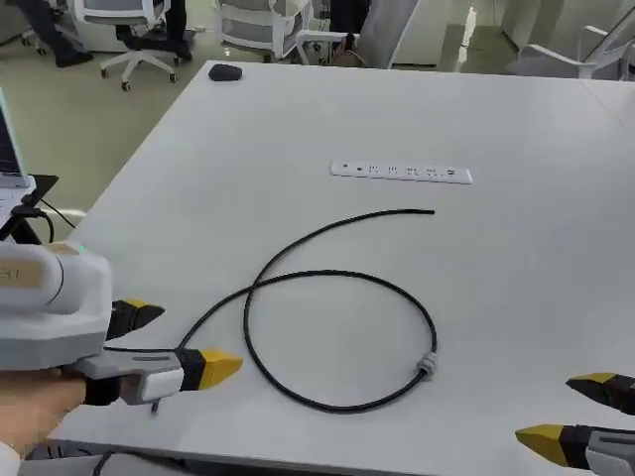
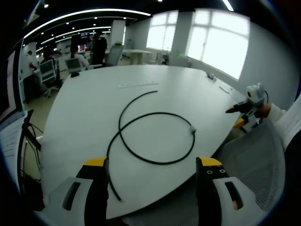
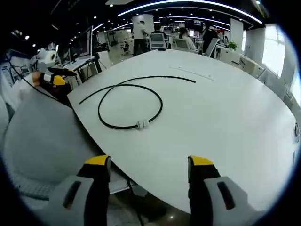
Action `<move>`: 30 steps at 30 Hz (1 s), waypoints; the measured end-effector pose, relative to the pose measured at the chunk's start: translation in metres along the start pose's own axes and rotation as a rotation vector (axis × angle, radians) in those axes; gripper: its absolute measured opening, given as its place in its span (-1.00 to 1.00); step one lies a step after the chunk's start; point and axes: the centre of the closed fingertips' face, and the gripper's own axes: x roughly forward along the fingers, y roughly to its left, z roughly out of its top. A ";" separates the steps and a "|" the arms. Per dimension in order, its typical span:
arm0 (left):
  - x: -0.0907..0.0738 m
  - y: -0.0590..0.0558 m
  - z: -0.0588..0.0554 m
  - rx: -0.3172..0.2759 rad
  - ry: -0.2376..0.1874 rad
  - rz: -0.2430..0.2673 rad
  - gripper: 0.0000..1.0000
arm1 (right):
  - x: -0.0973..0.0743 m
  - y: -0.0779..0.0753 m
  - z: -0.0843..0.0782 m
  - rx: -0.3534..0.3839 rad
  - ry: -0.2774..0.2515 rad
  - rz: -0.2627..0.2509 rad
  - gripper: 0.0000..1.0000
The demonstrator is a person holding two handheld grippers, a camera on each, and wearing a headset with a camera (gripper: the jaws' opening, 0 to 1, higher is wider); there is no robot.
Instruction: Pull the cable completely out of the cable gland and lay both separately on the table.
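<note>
Lying in one loose loop that crosses itself, the thin black cable (image 1: 337,274) rests on the white worktop (image 1: 536,268). The small grey cable gland (image 1: 427,368) sits on the near right part of that loop, with the cable running through it. One cable end points toward the flat white power strip (image 1: 401,172) farther back. The other end runs to the near edge, in between the yellow-tipped jaws of the left claw (image 1: 198,339). This claw is released, jaws wide apart and grasping nothing. The right claw (image 1: 549,408) hovers off the near right edge, well apart from the gland, also released and holding nothing. A small dark object (image 1: 225,71) lies at the far corner.
</note>
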 end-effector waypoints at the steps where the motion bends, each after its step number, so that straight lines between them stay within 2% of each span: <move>1: 0.000 0.000 0.001 -0.005 -0.004 -0.004 0.49 | 0.000 0.000 0.000 0.000 0.001 0.000 0.24; 4: 0.000 -0.001 0.002 -0.019 -0.013 -0.011 0.49 | 0.000 -0.001 -0.001 0.001 0.000 0.000 0.23; 30: 0.002 -0.002 -0.002 -0.015 0.010 -0.017 0.48 | 0.009 -0.001 0.004 -0.032 0.004 0.014 0.19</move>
